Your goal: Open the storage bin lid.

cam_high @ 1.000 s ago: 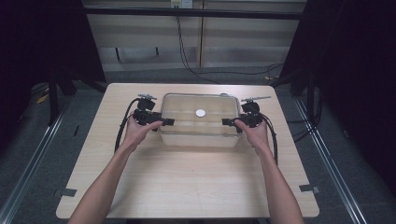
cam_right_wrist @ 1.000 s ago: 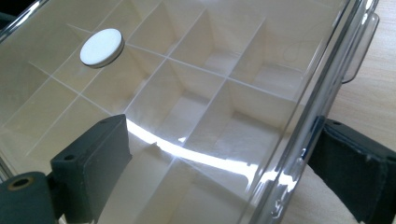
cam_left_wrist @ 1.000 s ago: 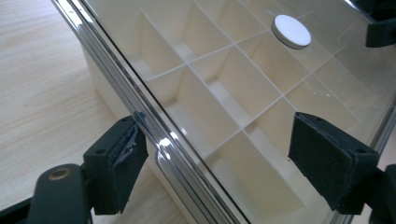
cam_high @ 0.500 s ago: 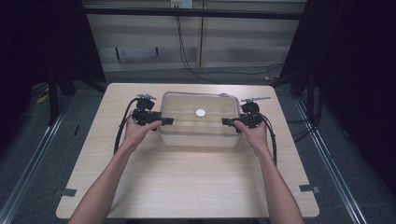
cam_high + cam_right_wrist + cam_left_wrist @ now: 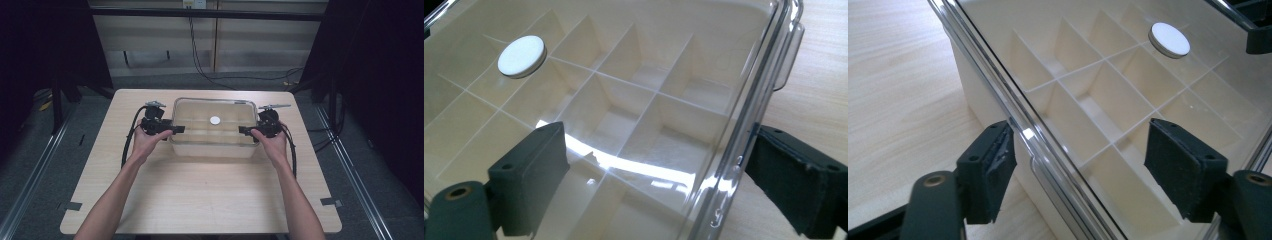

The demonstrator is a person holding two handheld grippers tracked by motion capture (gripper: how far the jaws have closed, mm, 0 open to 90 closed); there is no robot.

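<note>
A clear-lidded box (image 5: 210, 149) with several cream compartments sits at the middle of the table, and a white round disc (image 5: 215, 120) rests on its lid. My left gripper (image 5: 177, 129) is at the box's left end and my right gripper (image 5: 243, 130) at its right end. In the left gripper view the left gripper (image 5: 1083, 145) straddles the lid's rim (image 5: 1040, 150); its jaws have just been closing, and the pads stand apart from the rim. In the right gripper view the right gripper (image 5: 659, 145) has also been closing, straddling the opposite rim (image 5: 744, 130) with a gap.
The wooden table (image 5: 200, 200) has bare room in front of the box and at both sides. Black cables trail from each gripper along the person's forearms. A clear latch tab (image 5: 791, 60) juts from the lid's edge. Dark floor and metal rails surround the table.
</note>
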